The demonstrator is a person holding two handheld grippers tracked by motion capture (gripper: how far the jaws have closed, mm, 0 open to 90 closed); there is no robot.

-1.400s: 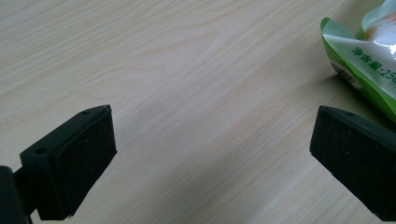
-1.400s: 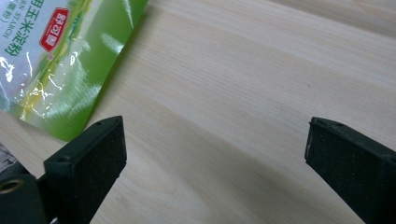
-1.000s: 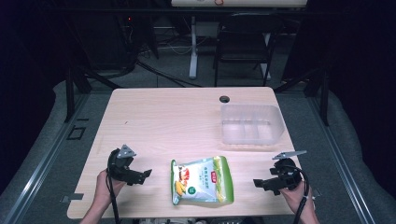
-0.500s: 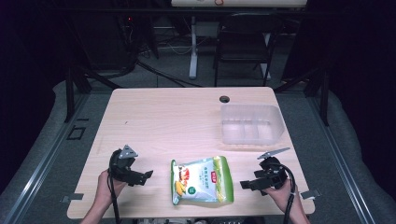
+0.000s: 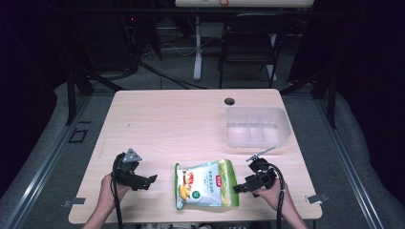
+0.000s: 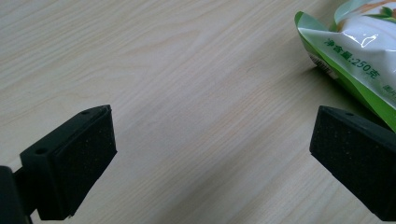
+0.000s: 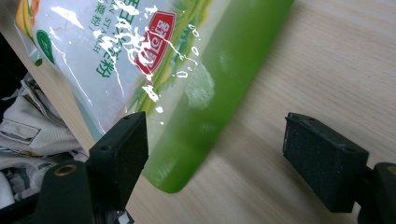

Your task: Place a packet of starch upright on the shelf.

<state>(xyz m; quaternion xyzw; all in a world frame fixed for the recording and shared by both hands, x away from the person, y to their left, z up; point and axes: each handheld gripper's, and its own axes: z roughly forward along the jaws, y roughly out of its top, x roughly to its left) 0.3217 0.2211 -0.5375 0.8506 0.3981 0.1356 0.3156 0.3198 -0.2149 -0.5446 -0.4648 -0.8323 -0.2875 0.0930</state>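
While closing on the pouch [image 5: 206, 184] near the counter's [image 5: 181, 119] front edge, keep the right tool [image 5: 243, 187], jaws wide, astride the flat green seam. Pinch there, not the glossy, slippery belly. Left tool [image 5: 143, 182]: wide, empty, over pale woodgrain. Clear ribbed tray [image 5: 258, 126] toward the right edge.

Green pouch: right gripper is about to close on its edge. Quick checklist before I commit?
1. Right gripper open: ok, jaws wide apart in the right gripper view.
2. Green pouch edge between the jaws: ok, corner sits inside the gap, near one jaw.
3. Pouch lying flat on the table: ok.
4. Left gripper out of the way: ok, open, beside the pouch, not touching.
5. Clear container free to receive: ok, looks empty.
6. Pouch sealed: cannot tell.
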